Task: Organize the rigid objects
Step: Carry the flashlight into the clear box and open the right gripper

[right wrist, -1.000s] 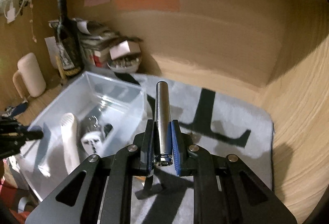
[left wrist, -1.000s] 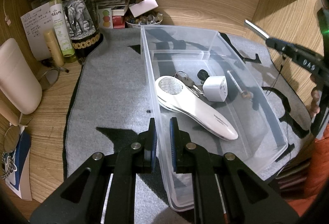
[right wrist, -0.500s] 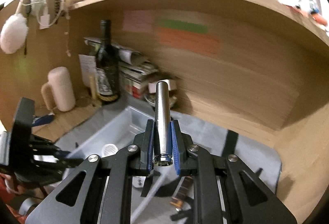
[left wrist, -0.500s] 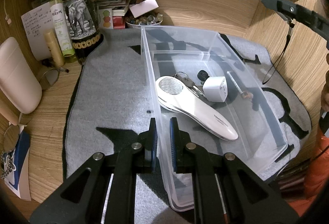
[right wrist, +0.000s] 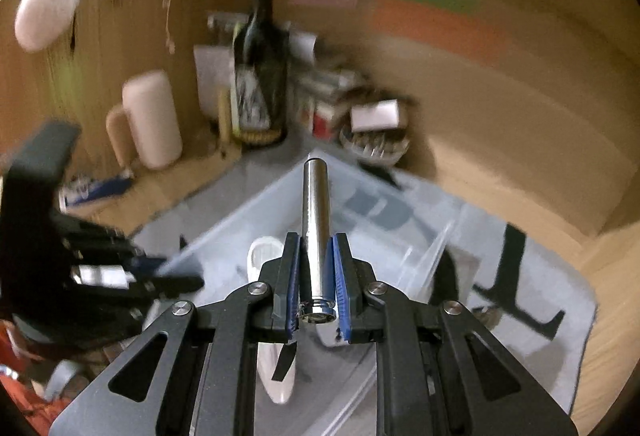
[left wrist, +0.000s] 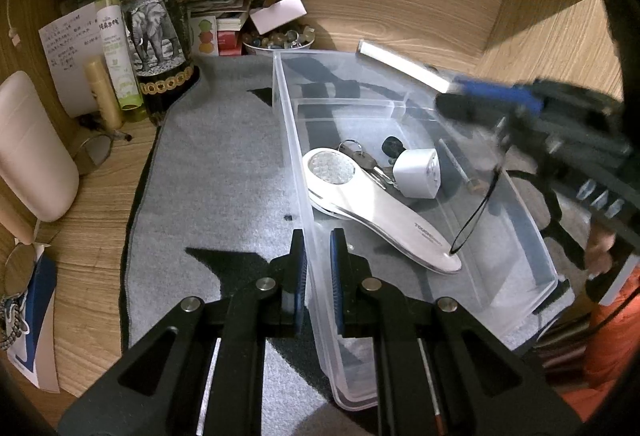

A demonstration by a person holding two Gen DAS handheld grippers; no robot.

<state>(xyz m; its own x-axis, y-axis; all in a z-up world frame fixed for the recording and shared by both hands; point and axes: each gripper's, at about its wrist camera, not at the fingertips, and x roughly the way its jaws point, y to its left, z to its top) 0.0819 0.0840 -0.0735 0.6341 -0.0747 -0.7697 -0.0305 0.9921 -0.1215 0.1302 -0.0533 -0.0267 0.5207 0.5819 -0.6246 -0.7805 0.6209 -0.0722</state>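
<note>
Keys [left wrist: 362, 156], white charger [left wrist: 418, 174], white handheld device [left wrist: 376, 212] inside clear bin [left wrist: 296, 156].

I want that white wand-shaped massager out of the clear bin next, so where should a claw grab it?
Grip the white wand-shaped massager across its narrow tapered handle, coming from above; its round head lies against the keys and the white cube adapter.

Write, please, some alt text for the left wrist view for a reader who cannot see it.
The left gripper is clamped on the near wall of a clear plastic bin on a grey mat. Inside lie a white handheld device, keys and a white plug adapter. The right gripper holds a metal cylinder above the bin's far end.
</note>
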